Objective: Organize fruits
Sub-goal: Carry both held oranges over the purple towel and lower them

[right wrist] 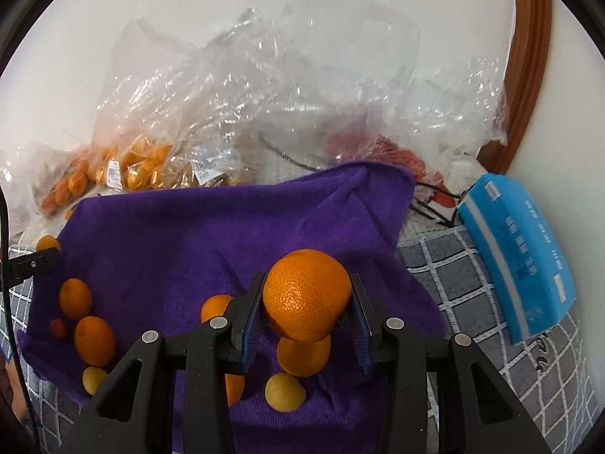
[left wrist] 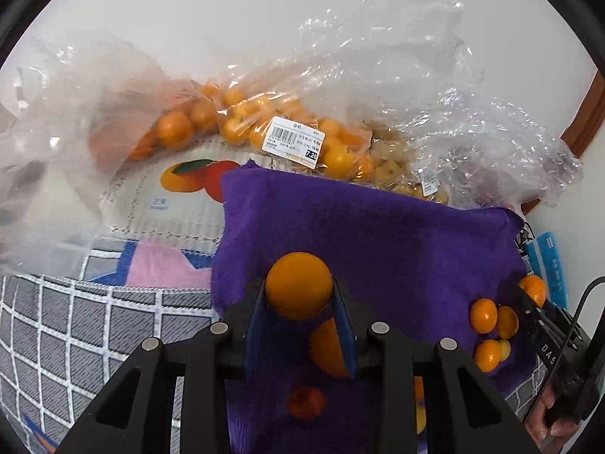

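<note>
My left gripper (left wrist: 299, 295) is shut on a smooth orange kumquat (left wrist: 298, 283) and holds it above the purple towel (left wrist: 378, 234). My right gripper (right wrist: 307, 302) is shut on a larger dimpled orange (right wrist: 307, 295) above the same towel (right wrist: 227, 234). Several loose small oranges and kumquats lie on the towel, at the right of the left wrist view (left wrist: 483, 316) and at the left of the right wrist view (right wrist: 94, 340). The right gripper's body (left wrist: 548, 340) shows at the right edge of the left wrist view, holding an orange (left wrist: 534, 289).
Clear plastic bags of kumquats (left wrist: 264, 128) (right wrist: 136, 166) lie behind the towel against the white wall. A printed fruit mat (left wrist: 170, 204) and a grey checked cloth (left wrist: 75, 321) lie to the left. A blue tissue pack (right wrist: 518, 257) sits at the right.
</note>
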{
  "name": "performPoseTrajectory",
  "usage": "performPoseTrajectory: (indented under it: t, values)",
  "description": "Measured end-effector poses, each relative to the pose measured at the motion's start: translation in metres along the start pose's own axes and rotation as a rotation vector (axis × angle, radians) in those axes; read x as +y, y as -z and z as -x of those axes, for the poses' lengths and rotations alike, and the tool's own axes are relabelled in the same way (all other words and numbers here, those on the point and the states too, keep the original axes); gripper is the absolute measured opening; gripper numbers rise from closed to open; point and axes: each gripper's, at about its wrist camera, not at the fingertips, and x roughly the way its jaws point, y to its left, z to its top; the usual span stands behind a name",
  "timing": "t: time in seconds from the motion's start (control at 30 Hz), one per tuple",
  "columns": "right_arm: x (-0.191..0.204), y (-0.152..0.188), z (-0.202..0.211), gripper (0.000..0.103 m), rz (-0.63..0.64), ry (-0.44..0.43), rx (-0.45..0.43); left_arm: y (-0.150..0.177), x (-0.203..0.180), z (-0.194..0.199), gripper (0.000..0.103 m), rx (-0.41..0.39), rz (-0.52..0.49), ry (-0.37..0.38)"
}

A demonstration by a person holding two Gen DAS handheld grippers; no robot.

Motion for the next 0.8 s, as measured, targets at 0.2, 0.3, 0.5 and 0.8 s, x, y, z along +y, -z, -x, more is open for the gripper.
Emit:
performPoseTrajectory:
  t: [0.2, 0.3, 0.5, 0.8]
  values:
    - [0.003, 0.003, -0.013, 0.041, 0.007, 0.010, 0.009, -0.005, -0.002, -0.011, 0.033, 0.012, -0.010, -0.008]
    - [0.001, 0.003, -0.013, 0.041, -0.001, 0.006, 0.005, -0.007, -0.005, -0.014, 0.033, 0.022, -0.015, -0.001]
    - [-0.001, 0.004, -0.013, 0.041, -0.008, 0.000, 0.001, -0.006, -0.007, -0.024, 0.033, 0.041, -0.020, 0.001]
    - [0.004, 0.006, -0.014, 0.041, 0.011, -0.002, 0.004, -0.006, -0.005, -0.029, 0.033, 0.056, -0.011, 0.005]
